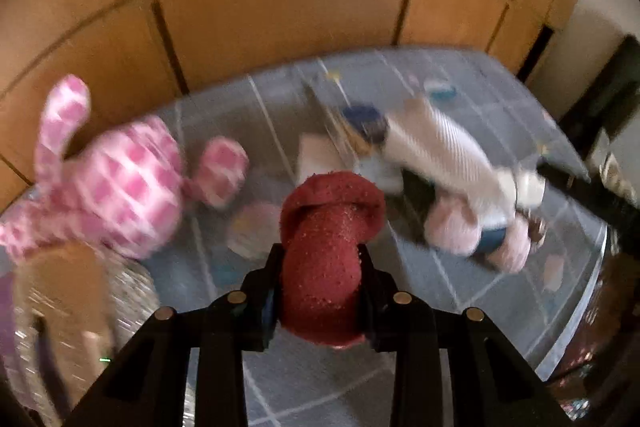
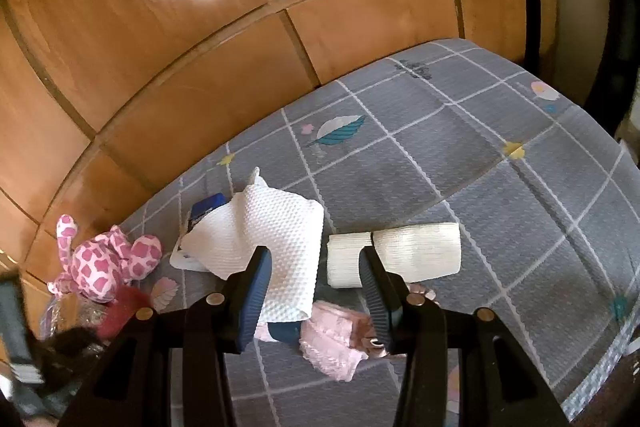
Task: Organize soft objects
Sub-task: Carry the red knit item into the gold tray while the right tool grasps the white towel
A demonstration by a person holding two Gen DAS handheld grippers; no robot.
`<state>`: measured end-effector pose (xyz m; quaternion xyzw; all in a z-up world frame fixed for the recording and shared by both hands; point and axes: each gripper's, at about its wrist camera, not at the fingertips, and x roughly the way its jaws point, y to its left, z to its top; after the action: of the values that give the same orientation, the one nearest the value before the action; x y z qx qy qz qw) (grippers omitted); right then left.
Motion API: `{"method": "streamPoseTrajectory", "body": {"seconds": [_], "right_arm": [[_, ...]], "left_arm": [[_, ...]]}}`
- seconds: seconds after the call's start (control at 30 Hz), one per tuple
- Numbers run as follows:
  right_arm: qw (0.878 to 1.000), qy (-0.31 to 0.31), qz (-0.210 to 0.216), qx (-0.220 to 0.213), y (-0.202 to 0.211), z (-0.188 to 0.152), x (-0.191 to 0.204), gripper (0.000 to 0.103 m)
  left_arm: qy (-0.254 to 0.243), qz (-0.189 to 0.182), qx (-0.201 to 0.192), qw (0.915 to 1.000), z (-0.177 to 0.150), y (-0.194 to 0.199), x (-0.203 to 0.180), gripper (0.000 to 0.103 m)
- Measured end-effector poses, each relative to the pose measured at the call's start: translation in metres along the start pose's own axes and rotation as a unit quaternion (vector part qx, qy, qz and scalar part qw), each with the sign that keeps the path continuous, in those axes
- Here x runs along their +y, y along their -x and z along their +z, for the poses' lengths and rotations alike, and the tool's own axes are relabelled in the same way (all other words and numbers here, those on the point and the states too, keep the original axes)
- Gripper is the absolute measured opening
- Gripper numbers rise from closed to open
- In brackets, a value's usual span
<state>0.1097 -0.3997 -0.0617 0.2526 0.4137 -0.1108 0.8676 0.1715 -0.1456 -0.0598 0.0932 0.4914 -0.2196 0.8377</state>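
My left gripper (image 1: 320, 255) is shut on a dark red fuzzy soft roll (image 1: 328, 227) and holds it above the grey checked bed cover (image 1: 280, 379); this view is blurred. The same red roll (image 2: 120, 309) shows at the lower left of the right wrist view. A pink-and-white plush toy (image 1: 116, 183) (image 2: 104, 267) lies at the left by the wooden wall. My right gripper (image 2: 314, 253) hangs open over a white waffle cloth (image 2: 264, 235), with nothing pressed between its fingers. A rolled white cloth (image 2: 416, 251) lies just past its right finger. A pink fuzzy item (image 2: 332, 343) lies under the gripper.
Wooden cabinet panels (image 2: 240, 47) rise directly behind the bed. A blue item (image 2: 208, 207) peeks from under the waffle cloth. A shiny crinkled bag (image 1: 128, 291) sits at the lower left. The bed cover (image 2: 480, 155) stretches bare to the right, and its edge drops off at the far right.
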Motion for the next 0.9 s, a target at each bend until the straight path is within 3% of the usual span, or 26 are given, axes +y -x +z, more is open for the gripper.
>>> {"method": "streamPoseTrajectory", "body": {"seconds": [0.27,0.47,0.67,0.9], "right_arm": [[1.000,-0.006,-0.008,0.005,-0.002,0.000,-0.003,0.046],[1.000,-0.003,-0.011,0.005,-0.002,-0.001,-0.003,0.046],[1.000,0.002,-0.013,0.007,-0.002,-0.001,-0.002,0.046],[1.000,0.004,-0.019,0.006,-0.002,-0.001,-0.001,0.046]], "left_arm": [[0.059,0.041,-0.062,0.9955,0.046,0.047,0.069,0.033],[0.137,0.101,-0.090,0.9813,0.049,0.078,0.155,0.033],[0.207,0.164,-0.107,0.9585,0.013,0.113,0.236,0.033],[0.265,0.184,-0.113,0.9396,-0.070,0.143,0.285,0.033]]}}
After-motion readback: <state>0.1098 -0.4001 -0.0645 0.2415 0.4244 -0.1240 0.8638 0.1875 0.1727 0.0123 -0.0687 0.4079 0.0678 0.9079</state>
